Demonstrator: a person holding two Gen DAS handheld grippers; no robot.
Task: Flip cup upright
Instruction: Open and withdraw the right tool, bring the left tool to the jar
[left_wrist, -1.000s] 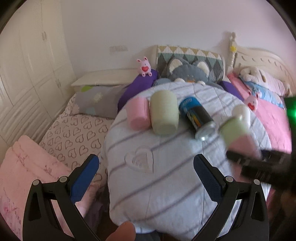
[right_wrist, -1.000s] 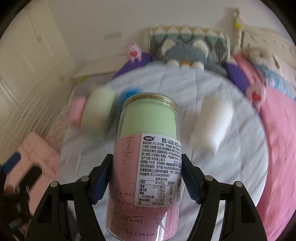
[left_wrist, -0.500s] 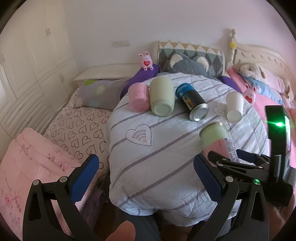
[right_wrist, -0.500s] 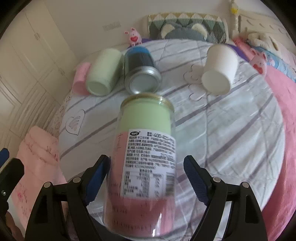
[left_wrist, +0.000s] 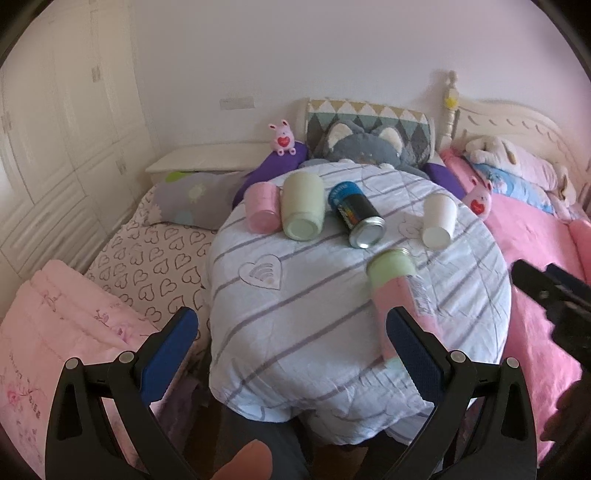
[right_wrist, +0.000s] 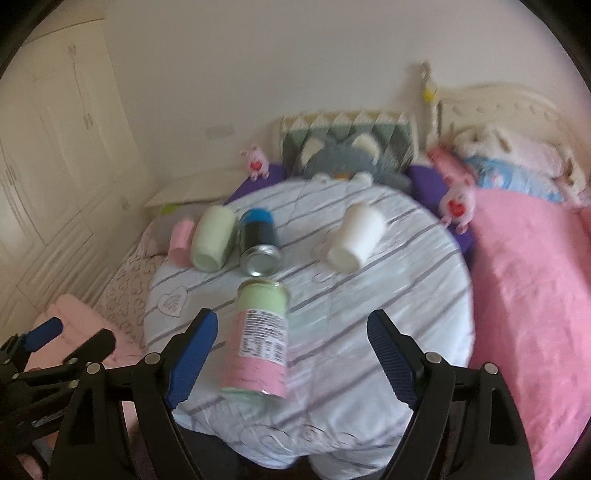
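— Since half a second ago, we are backing the right hand-held gripper (right_wrist: 288, 354) off, fingers wide, both empty.
— Leaving the jar (right_wrist: 260, 341) lying on the tabletop (right_wrist: 406, 295), releasing it.

1. My left gripper (left_wrist: 291, 347) has black angular arms, silver pivot screws and blue textured pads.
2. My right gripper (right_wrist: 290, 354) looks the same.
3. A bare fingertip (left_wrist: 245, 461) shows below.
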